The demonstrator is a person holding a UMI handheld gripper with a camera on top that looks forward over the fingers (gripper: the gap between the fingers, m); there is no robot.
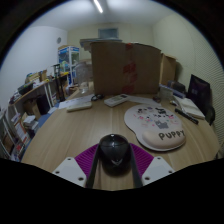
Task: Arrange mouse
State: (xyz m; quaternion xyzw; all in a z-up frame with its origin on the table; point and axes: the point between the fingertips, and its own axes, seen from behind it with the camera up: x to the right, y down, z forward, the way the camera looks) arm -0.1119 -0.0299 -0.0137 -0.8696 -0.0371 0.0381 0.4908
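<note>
A dark, rounded computer mouse (pixel 113 152) sits between my gripper's (pixel 113 162) two fingers, and both purple pads (pixel 87 157) press against its sides. The mouse is held above the wooden table (pixel 80 125). Ahead and to the right lies a round white mouse mat (pixel 156 125) with a puppy drawing and the word "PUPPY" on it.
A large cardboard box (pixel 125 68) stands at the far side of the table. A white keyboard (pixel 77 102) and a second white device (pixel 117 99) lie before it. A laptop (pixel 199 95) is at the right. Shelves with clutter (pixel 35 95) stand at the left.
</note>
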